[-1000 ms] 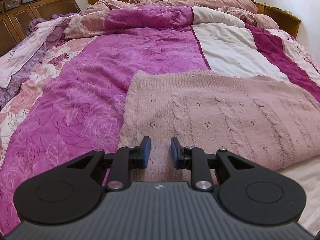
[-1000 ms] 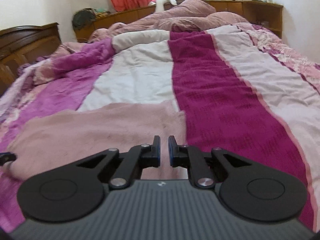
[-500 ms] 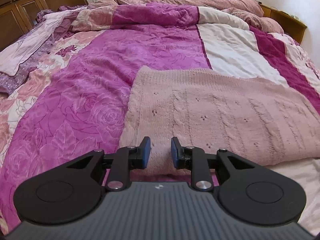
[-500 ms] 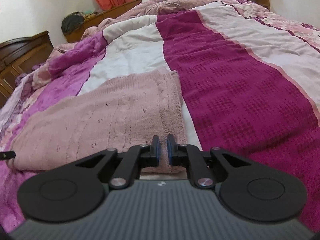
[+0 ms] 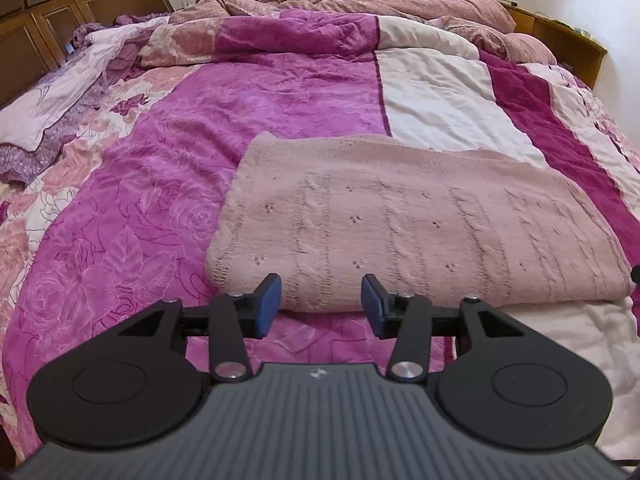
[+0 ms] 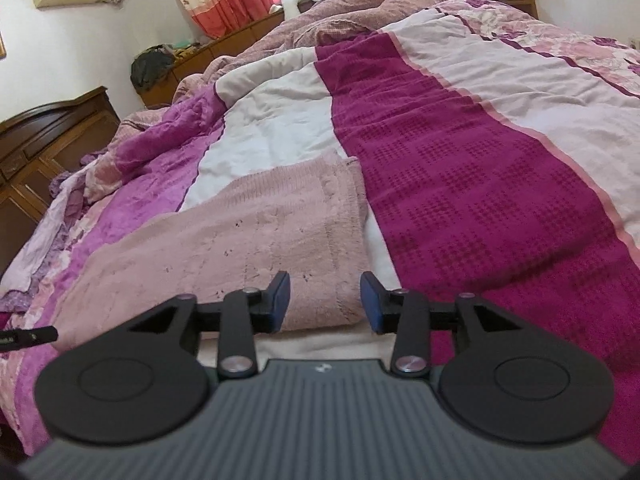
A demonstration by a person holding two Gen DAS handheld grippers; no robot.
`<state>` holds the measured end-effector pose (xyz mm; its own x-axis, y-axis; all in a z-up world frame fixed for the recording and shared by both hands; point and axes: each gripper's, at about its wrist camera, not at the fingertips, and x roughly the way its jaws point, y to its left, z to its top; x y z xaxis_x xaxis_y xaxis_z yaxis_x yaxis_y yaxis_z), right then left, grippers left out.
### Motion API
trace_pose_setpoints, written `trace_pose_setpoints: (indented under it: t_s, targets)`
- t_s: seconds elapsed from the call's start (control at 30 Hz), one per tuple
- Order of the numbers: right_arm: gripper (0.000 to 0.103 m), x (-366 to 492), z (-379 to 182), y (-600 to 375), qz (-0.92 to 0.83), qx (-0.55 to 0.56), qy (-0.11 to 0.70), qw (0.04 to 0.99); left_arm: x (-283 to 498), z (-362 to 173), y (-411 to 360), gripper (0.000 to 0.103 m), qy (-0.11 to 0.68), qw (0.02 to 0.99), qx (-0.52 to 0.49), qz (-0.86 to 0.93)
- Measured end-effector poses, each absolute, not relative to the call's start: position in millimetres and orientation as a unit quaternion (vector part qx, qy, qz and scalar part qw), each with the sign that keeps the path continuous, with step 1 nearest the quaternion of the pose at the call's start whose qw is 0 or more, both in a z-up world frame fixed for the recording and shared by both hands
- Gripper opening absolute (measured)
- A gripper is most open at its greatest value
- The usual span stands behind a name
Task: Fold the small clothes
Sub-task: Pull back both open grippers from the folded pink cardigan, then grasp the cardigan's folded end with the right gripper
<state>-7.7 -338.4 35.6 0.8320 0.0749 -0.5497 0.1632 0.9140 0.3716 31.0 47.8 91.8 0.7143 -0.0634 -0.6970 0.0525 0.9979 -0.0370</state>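
1. Both claws stand released: my left gripper (image 5: 321,300) has just been spreading its jaws, and nothing sits between its blue pads (image 5: 267,305).
2. My right gripper (image 6: 325,299) has likewise just been opening, its jaws apart and gripping nothing.
3. I see the pink knitted sweater (image 5: 420,224) lying folded into a flat rectangle on the bed's quilt (image 5: 256,92), its near edge just ahead of both sets of fingertips.
4. From my right wrist view, the sweater (image 6: 224,236) lies to the left of the quilt's dark magenta stripe (image 6: 472,184).
5. A wooden headboard (image 5: 72,4) stands at the far left.
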Motion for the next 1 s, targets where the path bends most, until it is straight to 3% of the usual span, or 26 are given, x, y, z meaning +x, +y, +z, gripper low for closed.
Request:
trace_pose_setpoints:
  t_s: [0.13, 0.17, 0.2, 0.23, 1.0]
  targets:
    - [0.044, -12.2, 36.4, -349.4, -0.037, 0.22, 0.286, 0.932, 25.3, 90.5, 40.3, 0.053, 0.384, 0.923, -0.015, -0.035]
    - [0.049, -11.9, 36.1, -352.6, -0.039, 0.225, 0.287, 0.93, 24.4, 89.3, 38.2, 0.053, 0.386, 0.922, -0.016, -0.036]
    - [0.062, -11.1, 35.7, -355.7, -0.04, 0.232, 0.287, 0.929, 23.7, 87.5, 36.3, 0.053, 0.388, 0.921, -0.016, -0.036]
    - [0.066, -9.5, 35.2, -359.0, -0.037, 0.24, 0.288, 0.926, 23.3, 85.9, 34.0, 0.053, 0.391, 0.919, -0.015, -0.036]
    - [0.064, 71.2, -5.6, -368.4, 0.079, 0.298, 0.352, 0.884, 32.6, 72.1, 19.3, 0.053, 0.427, 0.904, -0.026, -0.027]
